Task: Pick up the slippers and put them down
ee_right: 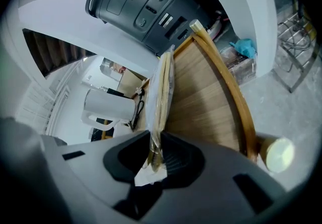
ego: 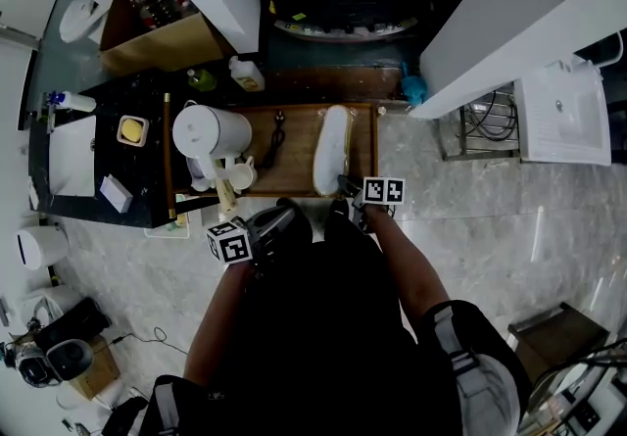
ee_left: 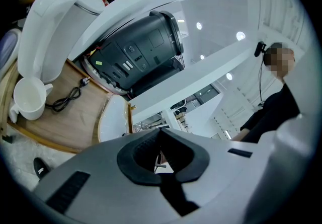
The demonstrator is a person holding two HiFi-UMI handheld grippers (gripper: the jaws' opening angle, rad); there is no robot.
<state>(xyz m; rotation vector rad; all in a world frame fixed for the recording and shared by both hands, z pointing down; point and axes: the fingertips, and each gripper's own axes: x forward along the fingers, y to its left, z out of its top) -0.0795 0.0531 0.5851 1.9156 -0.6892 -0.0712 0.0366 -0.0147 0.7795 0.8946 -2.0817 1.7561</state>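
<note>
A pair of flat white slippers in clear wrap [ego: 331, 148] lies on the right side of a wooden tray [ego: 294, 174]. My right gripper [ego: 348, 191] is at the pack's near end. In the right gripper view the slippers [ee_right: 162, 92] run edge-on away from my right gripper [ee_right: 155, 155], whose jaws are shut on their near edge. My left gripper [ego: 284, 214] hovers at the tray's front edge, left of the right one. In the left gripper view my left gripper [ee_left: 161, 135] has its tips together and nothing between them, with the slippers [ee_left: 113, 117] ahead to the left.
A white kettle [ego: 211, 130], a white cup [ego: 240, 174] and a black cable [ego: 276, 135] share the tray's left half. A black appliance [ee_left: 141, 52] sits beyond the tray under a white counter. A metal rack [ego: 490, 121] stands on the tiled floor to the right.
</note>
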